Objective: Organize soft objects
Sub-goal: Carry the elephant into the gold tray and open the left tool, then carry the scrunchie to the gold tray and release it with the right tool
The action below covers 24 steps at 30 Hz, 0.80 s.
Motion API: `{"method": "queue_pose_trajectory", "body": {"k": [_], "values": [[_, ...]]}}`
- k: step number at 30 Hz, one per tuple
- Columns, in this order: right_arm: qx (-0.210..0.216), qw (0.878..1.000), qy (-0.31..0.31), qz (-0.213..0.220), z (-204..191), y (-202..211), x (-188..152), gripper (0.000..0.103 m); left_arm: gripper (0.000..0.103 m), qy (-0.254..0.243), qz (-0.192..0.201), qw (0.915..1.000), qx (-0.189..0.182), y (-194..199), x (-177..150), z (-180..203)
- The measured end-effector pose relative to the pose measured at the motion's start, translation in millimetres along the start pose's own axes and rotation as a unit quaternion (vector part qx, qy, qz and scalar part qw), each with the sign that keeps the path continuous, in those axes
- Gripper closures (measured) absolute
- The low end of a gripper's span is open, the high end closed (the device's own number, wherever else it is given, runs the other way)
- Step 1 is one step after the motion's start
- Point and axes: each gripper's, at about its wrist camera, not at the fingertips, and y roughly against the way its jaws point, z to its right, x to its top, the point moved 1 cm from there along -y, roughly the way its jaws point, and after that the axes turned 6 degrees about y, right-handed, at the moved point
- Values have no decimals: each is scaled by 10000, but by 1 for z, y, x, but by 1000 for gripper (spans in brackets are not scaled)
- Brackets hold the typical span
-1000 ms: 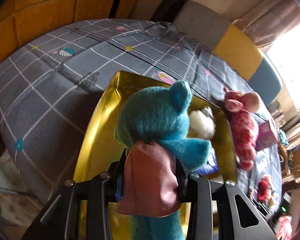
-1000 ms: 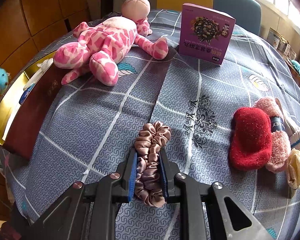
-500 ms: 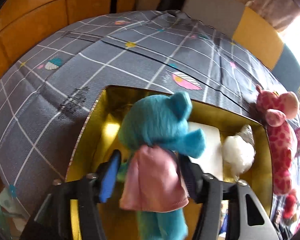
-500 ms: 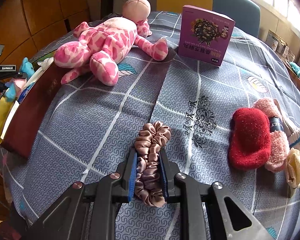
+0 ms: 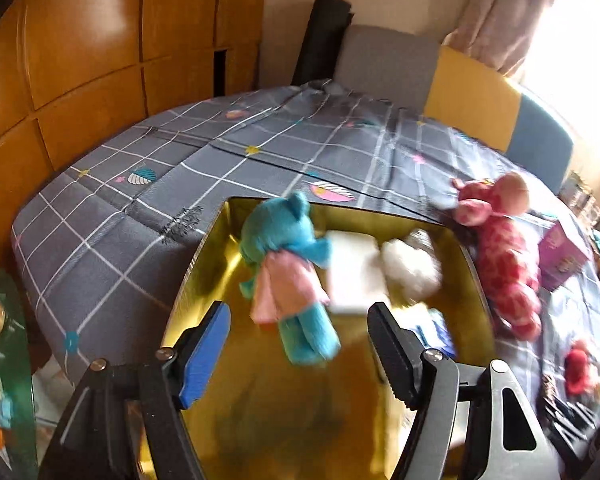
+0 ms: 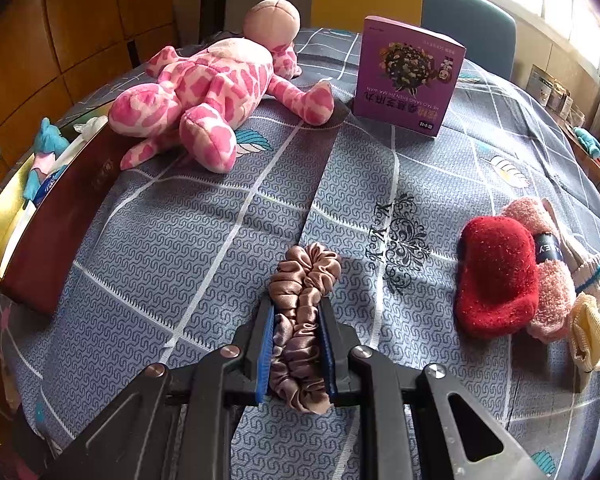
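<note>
In the middle of the left wrist view, a teal plush bear in a pink dress [image 5: 288,272] lies inside the gold-lined open box [image 5: 204,264], beside a white flat pad [image 5: 354,272] and a white fluffy toy [image 5: 410,268]. The left tongs [image 5: 300,344] sit at the lower centre of that frame with jaws apart; they have just been opening, and the bear's legs show in the gap between the jaws, touched by neither pad. The box rests on a grey-blue checked cloth [image 5: 120,232] spread over the worktop, with a pink-and-white spotted plush giraffe [image 5: 504,256] lying just beside the box's right wall.

At the lower centre of the right wrist view, the right tongs [image 6: 298,340] are clenched on a dusty-pink satin scrunchie [image 6: 304,292], whose far end bulges out past the tips over the cloth. The giraffe lies at the upper left of this frame, and a purple printed carton [image 6: 408,76] stands upright to its right. At the right edge sits a heap of fuzzy socks, red [image 6: 496,280], pink and cream. The box shows at the left edge, the bear's head peeking above its dark red outer wall.
</note>
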Motion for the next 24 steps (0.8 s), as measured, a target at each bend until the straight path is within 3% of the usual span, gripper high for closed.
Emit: {"method": "queue_pose_trajectory", "body": {"k": [11,24], "values": [[-66,9999,-15,80,-1,4,-2,83,27,-268,169,9994,-135,54,-49,23],[-26,9998,-161,-90,1,8,4,84,27,-344,107,9993,33,63,-70,16]]}}
